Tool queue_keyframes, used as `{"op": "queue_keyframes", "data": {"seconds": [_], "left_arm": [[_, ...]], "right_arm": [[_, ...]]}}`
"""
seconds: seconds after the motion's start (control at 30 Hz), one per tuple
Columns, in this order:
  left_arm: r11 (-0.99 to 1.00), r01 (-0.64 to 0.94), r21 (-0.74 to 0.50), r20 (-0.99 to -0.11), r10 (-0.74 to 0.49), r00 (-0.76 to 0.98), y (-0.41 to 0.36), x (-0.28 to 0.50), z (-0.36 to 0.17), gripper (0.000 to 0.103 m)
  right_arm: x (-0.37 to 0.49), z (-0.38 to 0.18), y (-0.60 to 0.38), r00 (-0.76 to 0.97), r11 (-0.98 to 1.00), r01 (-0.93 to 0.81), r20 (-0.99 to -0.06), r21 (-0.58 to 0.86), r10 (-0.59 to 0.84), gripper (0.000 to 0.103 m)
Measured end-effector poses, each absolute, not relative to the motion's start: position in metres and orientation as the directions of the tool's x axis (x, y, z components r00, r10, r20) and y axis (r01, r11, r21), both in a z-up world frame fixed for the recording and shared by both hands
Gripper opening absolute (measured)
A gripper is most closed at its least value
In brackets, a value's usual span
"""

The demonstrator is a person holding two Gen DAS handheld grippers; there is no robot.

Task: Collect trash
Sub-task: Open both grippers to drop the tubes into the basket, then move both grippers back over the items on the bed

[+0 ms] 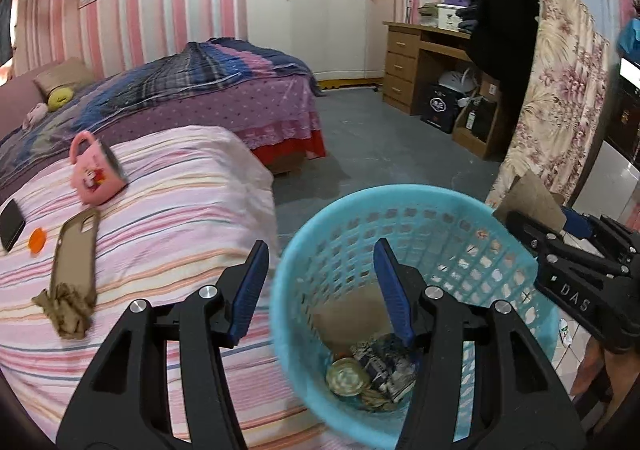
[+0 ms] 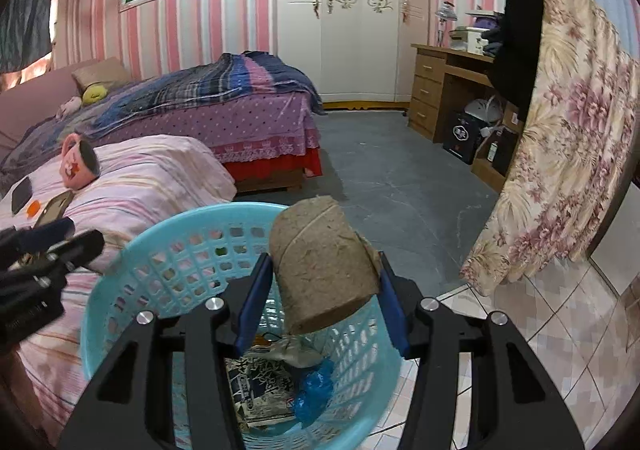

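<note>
A light blue plastic basket [image 1: 320,218] stands on the floor beside the bed, with crumpled packaging [image 1: 384,370] and a round lid [image 1: 346,376] in it. My left gripper [image 1: 320,282] is open above the basket's near rim, and nothing is held between its blue pads. My right gripper [image 2: 324,290] is shut on a brown cardboard tube [image 2: 320,262], which hangs over the basket [image 2: 132,250]. The left wrist view shows that tube [image 1: 528,198] at the basket's right rim in the right gripper [image 1: 548,222]. A crumpled brown paper [image 1: 66,310] lies on the striped bedding.
On the pink striped bedding [image 1: 180,218] lie a pink mug [image 1: 96,174], a dark phone [image 1: 12,224], an orange cap [image 1: 37,240] and a phone case [image 1: 76,250]. A floral cloth [image 2: 560,170] hangs at the right. A wooden desk [image 2: 440,90] stands beyond the grey floor.
</note>
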State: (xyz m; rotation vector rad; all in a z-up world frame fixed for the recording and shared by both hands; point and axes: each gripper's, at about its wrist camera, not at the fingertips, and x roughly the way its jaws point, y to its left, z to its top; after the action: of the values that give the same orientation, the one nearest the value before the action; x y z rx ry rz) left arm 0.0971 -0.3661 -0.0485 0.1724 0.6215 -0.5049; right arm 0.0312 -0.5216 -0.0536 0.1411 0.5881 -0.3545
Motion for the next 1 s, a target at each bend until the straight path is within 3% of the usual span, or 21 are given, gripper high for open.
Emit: {"op": "queue_keyframes", "data": {"seconds": [0.13, 0.17, 0.23, 0.47, 0.63, 0.7, 1.0], "left_arm": [[0.862, 0.507, 0.008, -0.598, -0.402, 0.693, -0.371, 0.098, -0.048, 0.055], [0.864, 0.503, 0.003, -0.599, -0.401, 0.693, -0.369, 0.100, -0.048, 0.059], [0.876, 0.482, 0.005, -0.593, -0.386, 0.707, -0.362, 0.101, -0.048, 0.077], [0.918, 0.396, 0.006, -0.577, -0.320, 0.751, -0.315, 0.111, -0.040, 0.090], [0.940, 0.341, -0.009, -0.572, -0.284, 0.770, -0.275, 0.115, -0.034, 0.094], [0.949, 0.315, 0.013, -0.560, -0.254, 0.788, -0.260, 0.114, -0.030, 0.096], [0.977, 0.207, 0.058, -0.529, -0.145, 0.836, -0.182, 0.114, -0.014, 0.097]], "right_arm": [[0.029, -0.055, -0.526, 0.771, 0.930, 0.366, -0.571, 0.037, -0.281, 0.051], [0.028, -0.055, -0.528, 0.771, 0.930, 0.365, -0.572, 0.036, -0.281, 0.051], [0.027, -0.054, -0.529, 0.773, 0.930, 0.366, -0.568, 0.036, -0.282, 0.051], [0.034, -0.055, -0.521, 0.771, 0.932, 0.362, -0.571, 0.030, -0.281, 0.055], [0.040, -0.053, -0.508, 0.767, 0.930, 0.368, -0.566, 0.001, -0.303, 0.074], [0.043, -0.051, -0.501, 0.764, 0.926, 0.378, -0.563, -0.005, -0.315, 0.086], [0.061, -0.046, -0.471, 0.764, 0.925, 0.380, -0.556, -0.022, -0.327, 0.095]]}}
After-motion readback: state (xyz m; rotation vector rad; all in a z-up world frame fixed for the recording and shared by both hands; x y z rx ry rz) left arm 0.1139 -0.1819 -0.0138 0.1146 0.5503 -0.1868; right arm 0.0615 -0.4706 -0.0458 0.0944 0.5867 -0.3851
